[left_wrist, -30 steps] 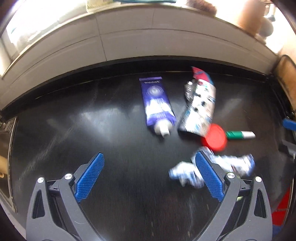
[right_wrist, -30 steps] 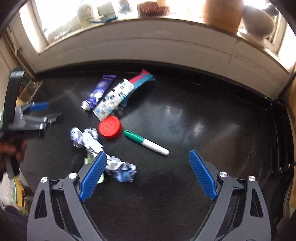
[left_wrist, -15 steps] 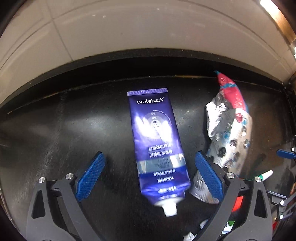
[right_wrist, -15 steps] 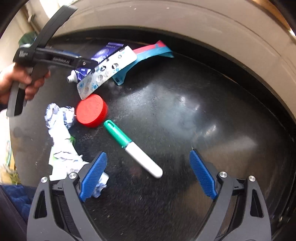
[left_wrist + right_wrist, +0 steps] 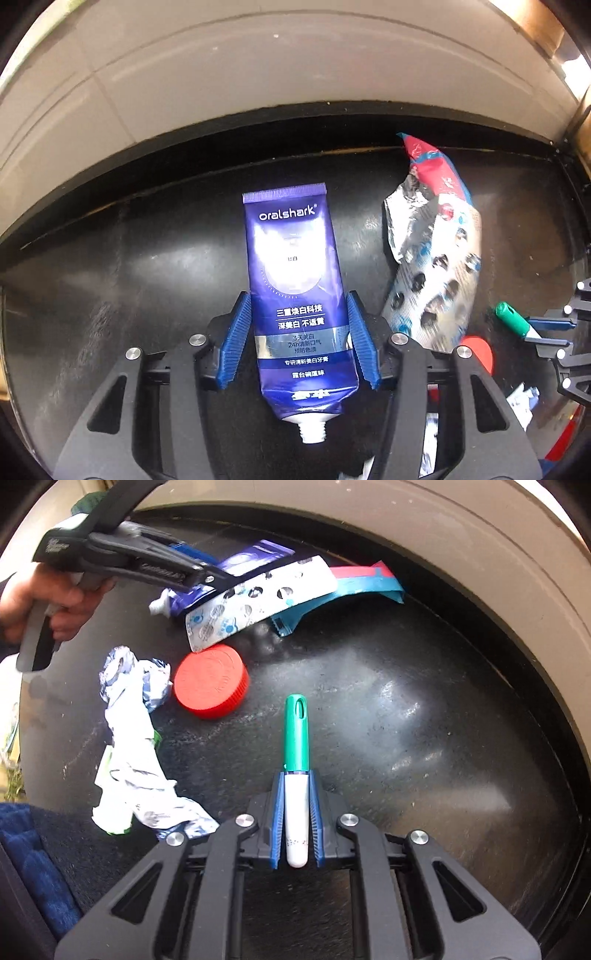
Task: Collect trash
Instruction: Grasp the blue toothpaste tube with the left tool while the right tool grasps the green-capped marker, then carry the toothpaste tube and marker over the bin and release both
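A: Progress so far?

B: Nothing is seen binned yet. The toothpaste tube [image 5: 299,302], flat on the black tabletop [image 5: 147,280], is pinched by the left hand-held gripper [image 5: 300,341], whose jaws have just been closing. The green-capped marker [image 5: 296,775] is clamped by the right hand-held gripper [image 5: 296,825].

A: Left over?

B: The red lid [image 5: 210,681], crumpled paper [image 5: 133,746] and foil wrapper [image 5: 258,602] lie uncollected.

A home, likely a kitchen: a glossy black counter [image 5: 424,709] runs under a pale tiled wall [image 5: 258,85], strewn with household litter such as a toothpaste tube [image 5: 295,295] and a red jar lid [image 5: 210,681]
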`<action>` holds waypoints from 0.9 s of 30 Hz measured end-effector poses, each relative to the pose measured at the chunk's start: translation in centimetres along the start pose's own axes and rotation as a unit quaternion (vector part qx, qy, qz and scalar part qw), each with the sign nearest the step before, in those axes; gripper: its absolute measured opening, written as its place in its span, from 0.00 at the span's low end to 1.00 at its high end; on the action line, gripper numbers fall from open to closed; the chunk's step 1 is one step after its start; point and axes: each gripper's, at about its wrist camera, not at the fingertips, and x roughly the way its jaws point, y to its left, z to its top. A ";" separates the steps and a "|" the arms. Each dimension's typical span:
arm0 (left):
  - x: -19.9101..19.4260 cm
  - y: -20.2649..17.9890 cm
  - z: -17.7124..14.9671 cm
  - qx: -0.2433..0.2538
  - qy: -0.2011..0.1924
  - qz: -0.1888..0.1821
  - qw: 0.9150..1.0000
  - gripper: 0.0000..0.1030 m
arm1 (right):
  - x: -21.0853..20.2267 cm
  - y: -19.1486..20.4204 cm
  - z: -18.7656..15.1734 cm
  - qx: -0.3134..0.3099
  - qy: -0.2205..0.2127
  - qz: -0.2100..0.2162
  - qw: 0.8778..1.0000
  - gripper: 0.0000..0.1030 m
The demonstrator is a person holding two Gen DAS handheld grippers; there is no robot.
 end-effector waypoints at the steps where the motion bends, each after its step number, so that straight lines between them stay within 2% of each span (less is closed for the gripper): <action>1: -0.8 0.1 -0.3 -0.002 -0.005 0.003 1.000 0.49 | -0.6 0.1 -0.1 0.014 -0.007 -0.002 1.000 0.14; 4: -3.3 0.7 -0.8 -0.014 -0.014 0.003 1.000 0.48 | -2.8 0.3 -0.3 0.053 -0.030 -0.006 0.998 0.14; 5: -4.2 0.9 -0.9 -0.018 -0.019 0.003 1.000 0.38 | -3.4 0.1 -0.2 0.060 -0.036 -0.006 0.998 0.14; 6: -5.1 1.0 -1.3 -0.020 -0.023 -0.004 1.000 0.10 | -4.4 0.3 -0.3 0.073 -0.048 -0.009 0.996 0.14; 7: -6.2 1.4 -1.8 -0.026 -0.024 0.009 0.999 0.11 | -5.2 0.5 -0.3 0.081 -0.057 -0.011 0.995 0.14; 8: -6.9 1.5 -2.4 -0.031 -0.025 0.005 0.999 0.07 | -6.0 0.7 -0.4 0.090 -0.067 -0.011 0.994 0.14; 10: -8.2 1.9 -3.8 -0.040 -0.033 0.004 0.999 0.06 | -7.8 1.4 -0.6 0.106 -0.087 -0.010 0.990 0.14; 15: -8.7 2.7 -7.1 -0.063 -0.031 -0.009 0.998 0.05 | -10.1 2.4 -1.4 0.121 -0.109 -0.007 0.987 0.14; 19: -8.4 1.9 -8.2 -0.072 -0.043 -0.014 0.996 0.05 | -11.4 3.7 -2.7 0.126 -0.116 -0.006 0.985 0.14; 23: -10.5 2.0 -10.3 -0.081 -0.046 -0.022 0.995 0.05 | -12.4 5.3 -3.3 0.129 -0.122 0.000 0.984 0.14; 27: -13.3 2.1 -11.6 -0.085 -0.061 -0.013 0.994 0.05 | -13.3 6.9 -3.4 0.122 -0.132 0.005 0.984 0.14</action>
